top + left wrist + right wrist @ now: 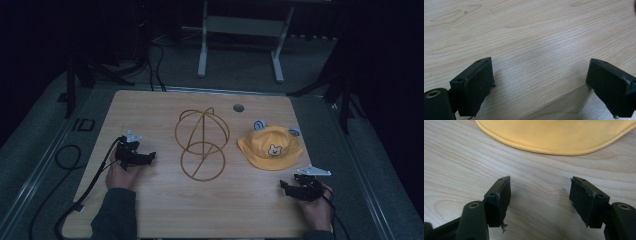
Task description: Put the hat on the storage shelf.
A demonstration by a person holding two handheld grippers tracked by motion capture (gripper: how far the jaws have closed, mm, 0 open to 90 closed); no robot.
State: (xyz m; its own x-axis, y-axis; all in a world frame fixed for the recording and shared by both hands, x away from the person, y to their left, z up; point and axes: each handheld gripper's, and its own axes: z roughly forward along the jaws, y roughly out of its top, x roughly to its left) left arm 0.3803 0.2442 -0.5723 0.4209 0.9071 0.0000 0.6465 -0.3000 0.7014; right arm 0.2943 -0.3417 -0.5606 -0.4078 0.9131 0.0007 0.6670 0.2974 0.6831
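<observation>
Table (150,210): light wood, one round hole near the far edge. Wire stand (202,143): gold, rings and arcs, at centre. Hat (270,148): yellow, bear face on front, blue ears, lying toward the right edge, well apart from the stand. Left gripper (150,156): near the left edge, jaws spread wide, nothing between them. Right gripper (284,186): near the front right corner, just short of the hat's brim (559,137), jaws spread, nothing held.

Item count on the counter (150,210): one wire hat stand (202,142), at centre; one yellow bucket hat (270,148), right of the stand; two handheld tools, the left tool (150,156) and the right tool (283,186).
</observation>
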